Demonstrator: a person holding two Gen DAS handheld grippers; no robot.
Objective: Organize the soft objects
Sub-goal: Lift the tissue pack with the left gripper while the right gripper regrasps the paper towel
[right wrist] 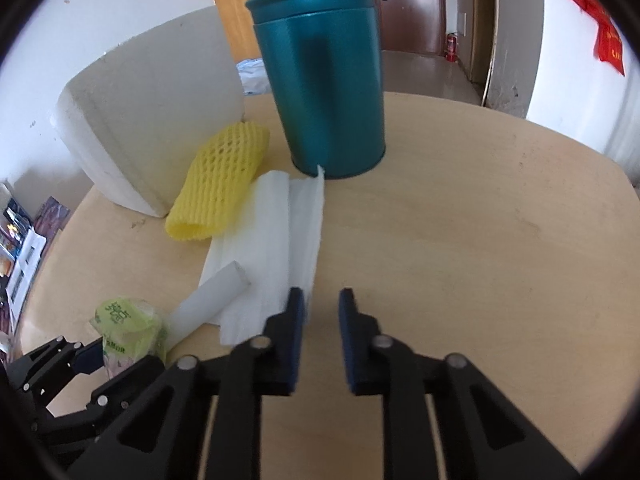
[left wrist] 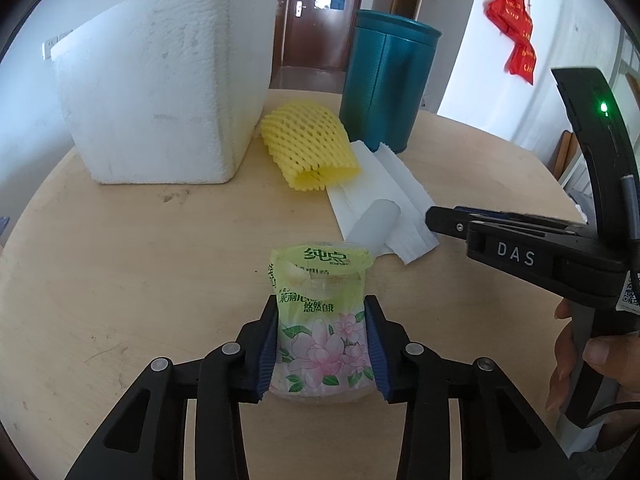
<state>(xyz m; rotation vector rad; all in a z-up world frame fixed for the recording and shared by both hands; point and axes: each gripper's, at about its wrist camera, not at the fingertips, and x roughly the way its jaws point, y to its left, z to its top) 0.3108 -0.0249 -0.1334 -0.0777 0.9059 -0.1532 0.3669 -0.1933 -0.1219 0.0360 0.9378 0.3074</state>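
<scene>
My left gripper point(left wrist: 322, 312) is shut on a green tissue pack point(left wrist: 320, 312) with pink flowers, standing on the round wooden table point(left wrist: 120, 280). The pack also shows in the right wrist view point(right wrist: 128, 328), with the left gripper point(right wrist: 96, 354) around it. My right gripper point(right wrist: 322, 300) is open and empty, its left finger at the near edge of a white foam sheet point(right wrist: 276, 240). It also shows in the left wrist view point(left wrist: 430, 216), next to the sheet point(left wrist: 380, 188). A yellow foam net sleeve point(left wrist: 308, 144) point(right wrist: 220, 184) lies beyond.
A white foam box point(left wrist: 160, 92) point(right wrist: 152, 112) stands at the back left. A teal cylindrical tin point(left wrist: 384, 80) point(right wrist: 324, 80) stands behind the foam sheet. A rolled white foam tube point(left wrist: 374, 226) point(right wrist: 208, 300) lies on the sheet. The table edge curves on the right.
</scene>
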